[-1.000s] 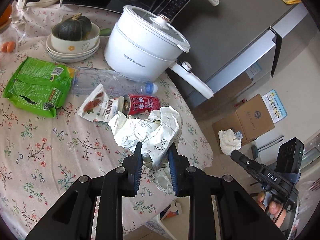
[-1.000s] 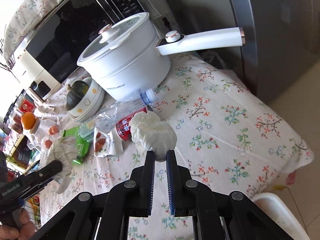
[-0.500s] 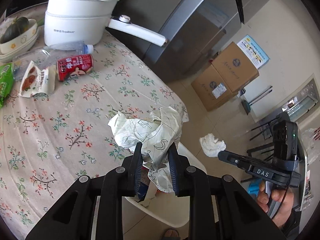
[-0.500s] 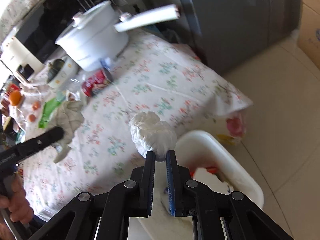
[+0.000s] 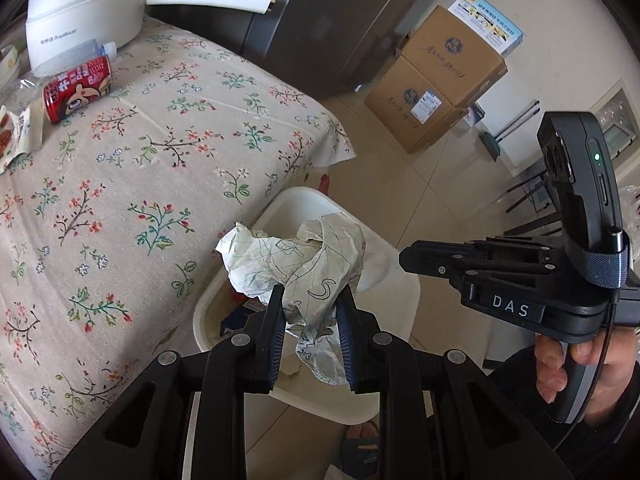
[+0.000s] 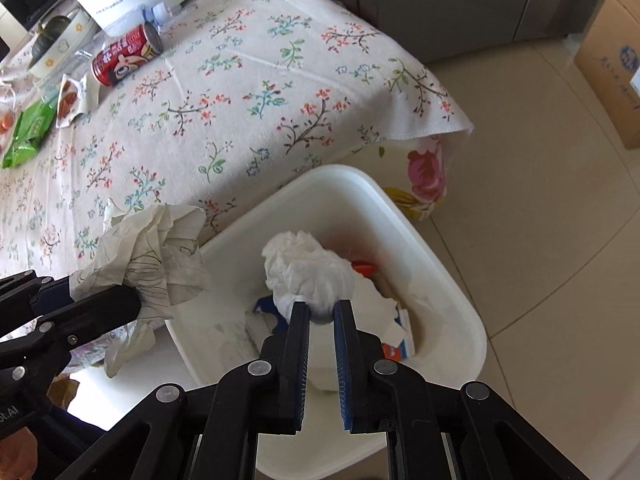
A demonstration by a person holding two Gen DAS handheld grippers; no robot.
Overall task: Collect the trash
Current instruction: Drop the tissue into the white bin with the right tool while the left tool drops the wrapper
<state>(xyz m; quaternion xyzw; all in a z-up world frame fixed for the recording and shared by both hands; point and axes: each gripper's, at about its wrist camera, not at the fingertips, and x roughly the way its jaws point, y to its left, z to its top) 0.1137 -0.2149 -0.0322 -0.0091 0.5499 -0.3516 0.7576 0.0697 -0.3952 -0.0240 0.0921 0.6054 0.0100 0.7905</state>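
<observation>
Over the white bin [image 6: 436, 264] beside the tabletop [image 5: 132, 168] corner, your right gripper [image 6: 321, 312] has its jaws clenched on a tissue wad [image 6: 306, 276], and your left gripper [image 5: 312, 312] pinches a crumpled paper [image 5: 296, 260]. Both look light, soft and crushable; a pinch anywhere should hold. Can [image 5: 76, 88] and wrappers [image 6: 72, 98] wait near the far edge.

**Crumpled paper held over the bin**

The left gripper [image 5: 311, 304] pinches a crumpled, scribbled paper [image 5: 296, 264] above the white bin [image 5: 400, 320], which stands just beside the floral-clothed table [image 5: 132, 184]. The right gripper [image 5: 408, 258] hovers over the bin's far side.
</observation>
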